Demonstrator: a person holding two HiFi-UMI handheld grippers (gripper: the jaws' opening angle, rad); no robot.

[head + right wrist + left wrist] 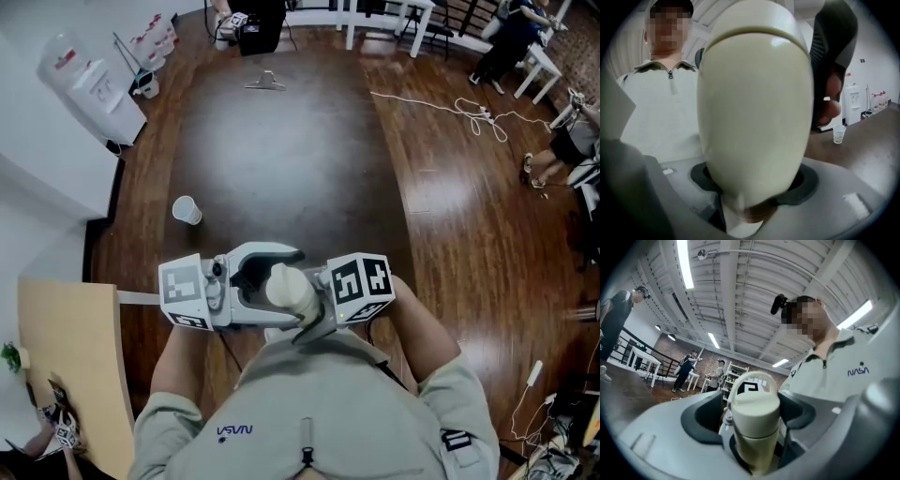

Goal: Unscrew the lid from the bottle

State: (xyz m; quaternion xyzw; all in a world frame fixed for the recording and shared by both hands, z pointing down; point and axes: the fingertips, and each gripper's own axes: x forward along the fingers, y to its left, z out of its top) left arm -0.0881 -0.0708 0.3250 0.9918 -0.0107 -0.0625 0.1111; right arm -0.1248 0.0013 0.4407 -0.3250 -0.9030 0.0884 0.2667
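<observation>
A cream bottle [287,281] is held level in front of my chest between both grippers. My right gripper [311,302] is shut on the bottle's body [754,117], whose sides bear against the dark pads [806,185]. In the left gripper view the cream lid [755,414] with its loop handle [754,377] points at the camera. My left gripper [292,287] stands open round that lid. A gap shows between the lid and the left dark pad [701,420]. The bottle's neck is hidden by the jaws.
Below is dark wooden floor with a paper cup [187,210] lying on it, also seen as a small cup [838,133] in the right gripper view. A light wooden table [66,356] is at my left. A water dispenser [94,84], a white cable [469,108] and seated people stand farther off.
</observation>
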